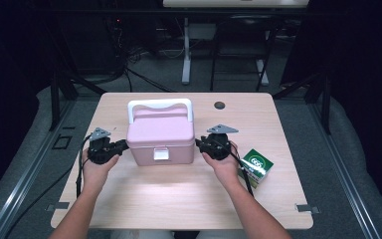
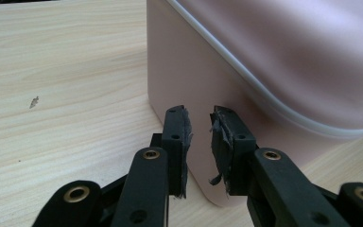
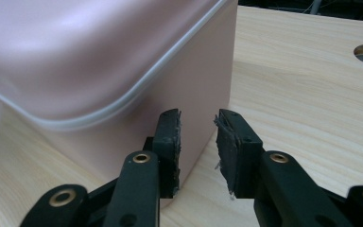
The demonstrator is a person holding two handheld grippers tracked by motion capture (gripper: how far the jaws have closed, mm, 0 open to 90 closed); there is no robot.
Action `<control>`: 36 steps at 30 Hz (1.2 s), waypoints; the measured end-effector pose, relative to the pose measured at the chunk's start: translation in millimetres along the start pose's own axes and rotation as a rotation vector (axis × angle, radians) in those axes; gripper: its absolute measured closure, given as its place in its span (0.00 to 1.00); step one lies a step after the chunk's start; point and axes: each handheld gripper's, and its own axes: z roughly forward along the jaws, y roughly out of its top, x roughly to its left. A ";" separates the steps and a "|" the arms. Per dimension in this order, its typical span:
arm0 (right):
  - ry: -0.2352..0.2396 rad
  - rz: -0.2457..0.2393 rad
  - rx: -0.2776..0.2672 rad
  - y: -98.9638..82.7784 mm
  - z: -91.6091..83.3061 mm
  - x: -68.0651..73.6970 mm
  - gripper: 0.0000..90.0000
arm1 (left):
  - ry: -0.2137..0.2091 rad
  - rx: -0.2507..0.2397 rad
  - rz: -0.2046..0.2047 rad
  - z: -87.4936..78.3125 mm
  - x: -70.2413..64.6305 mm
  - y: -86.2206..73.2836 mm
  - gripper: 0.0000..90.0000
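A pink lidded box (image 1: 161,134) with a white handle (image 1: 160,104) and a white front latch (image 1: 161,154) stands in the middle of the wooden table (image 1: 179,199). My left gripper (image 1: 124,144) points at the box's left side, its tips close to the wall. In the left gripper view the jaws (image 2: 201,120) stand a narrow gap apart with nothing pinched, the pink wall (image 2: 264,61) right behind them. My right gripper (image 1: 197,143) points at the box's right side. In the right gripper view its jaws (image 3: 197,120) are also slightly apart by the pink wall (image 3: 99,56), holding nothing.
A small green and white carton (image 1: 256,167) lies on the table just right of my right hand. A round cable hole (image 1: 220,105) sits near the table's far edge. Table legs and cables stand on the dark floor beyond.
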 end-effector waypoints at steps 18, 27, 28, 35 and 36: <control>-0.009 0.009 -0.011 -1.4 6.6 9.0 1.00 | -0.007 0.007 0.031 -0.2 -7.0 0.0 1.00; -0.013 0.018 -0.005 -2.5 3.0 8.2 1.00 | 0.000 0.014 0.047 -0.5 -12.5 0.3 1.00; -0.016 0.019 -0.005 -3.1 2.0 8.6 1.00 | -0.001 0.015 0.049 -0.6 -13.0 0.2 1.00; -0.024 0.001 -0.002 -6.8 -6.0 7.8 1.00 | -0.016 0.022 0.057 -1.3 -18.9 -0.4 1.00; -0.023 0.004 -0.001 -7.4 -7.0 7.8 1.00 | -0.023 0.021 0.053 -1.1 -20.0 -0.8 1.00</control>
